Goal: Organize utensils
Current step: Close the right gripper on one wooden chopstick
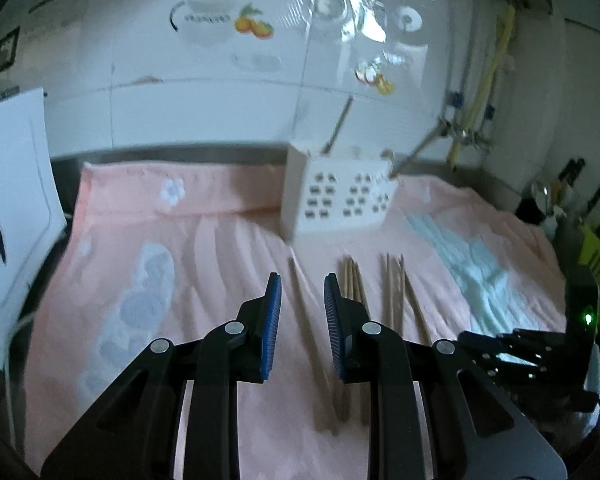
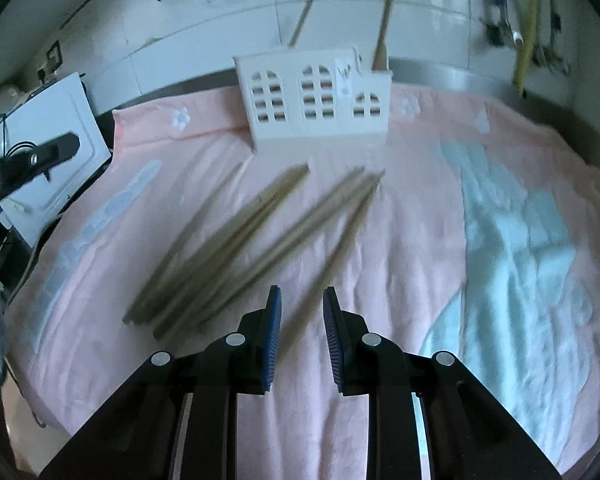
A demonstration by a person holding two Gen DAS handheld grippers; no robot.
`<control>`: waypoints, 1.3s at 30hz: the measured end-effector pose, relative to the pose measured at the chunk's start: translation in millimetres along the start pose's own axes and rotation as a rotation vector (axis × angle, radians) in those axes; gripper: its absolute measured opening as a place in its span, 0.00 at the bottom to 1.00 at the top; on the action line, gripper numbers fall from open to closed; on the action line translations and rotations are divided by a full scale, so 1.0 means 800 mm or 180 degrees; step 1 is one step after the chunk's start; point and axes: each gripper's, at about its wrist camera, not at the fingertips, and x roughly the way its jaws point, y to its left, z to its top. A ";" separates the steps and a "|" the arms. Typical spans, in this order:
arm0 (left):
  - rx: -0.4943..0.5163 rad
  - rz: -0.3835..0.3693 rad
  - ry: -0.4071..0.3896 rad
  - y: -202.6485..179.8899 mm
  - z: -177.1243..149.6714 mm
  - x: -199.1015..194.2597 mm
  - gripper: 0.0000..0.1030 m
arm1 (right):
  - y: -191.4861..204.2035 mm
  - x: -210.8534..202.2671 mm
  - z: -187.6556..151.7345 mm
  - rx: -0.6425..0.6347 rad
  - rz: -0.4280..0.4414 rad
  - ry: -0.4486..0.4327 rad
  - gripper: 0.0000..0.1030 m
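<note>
A white holder (image 2: 316, 100) with little windows stood at the back of the pink towel (image 2: 400, 240), with two sticks poking out of it. The chopsticks (image 2: 260, 240) lay flat on the towel just in front of the holder. The left gripper (image 1: 302, 280) and right gripper (image 2: 302, 292) hung above the towel in front of the holder, each a little bit apart and holding nothing.

White glossy wall tiles (image 1: 204, 92) behind, printed with teacups and orange fruit (image 1: 254, 26). Along the wall's foot, a steel counter edge (image 2: 452, 74). Spread across the counter, a pink towel (image 1: 228, 240) with pale blue and white patches. At the right, yellow pipes (image 1: 488, 80) running down the wall. By the left edge, a white appliance (image 2: 56, 128). Dim, cool light, glare on the tiles.
</note>
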 end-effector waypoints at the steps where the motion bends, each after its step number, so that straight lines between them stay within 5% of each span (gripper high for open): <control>1: -0.0006 -0.0025 0.0047 -0.002 -0.006 0.003 0.22 | -0.001 0.003 -0.005 0.0029 0.0016 0.0037 0.21; 17: -0.0118 -0.0116 0.0489 -0.015 -0.068 0.034 0.22 | 0.001 0.022 -0.027 0.0386 0.0143 0.0221 0.19; 39: -0.0321 -0.0131 0.0827 -0.012 -0.092 0.085 0.21 | -0.023 0.011 -0.033 0.0339 -0.0238 0.0134 0.08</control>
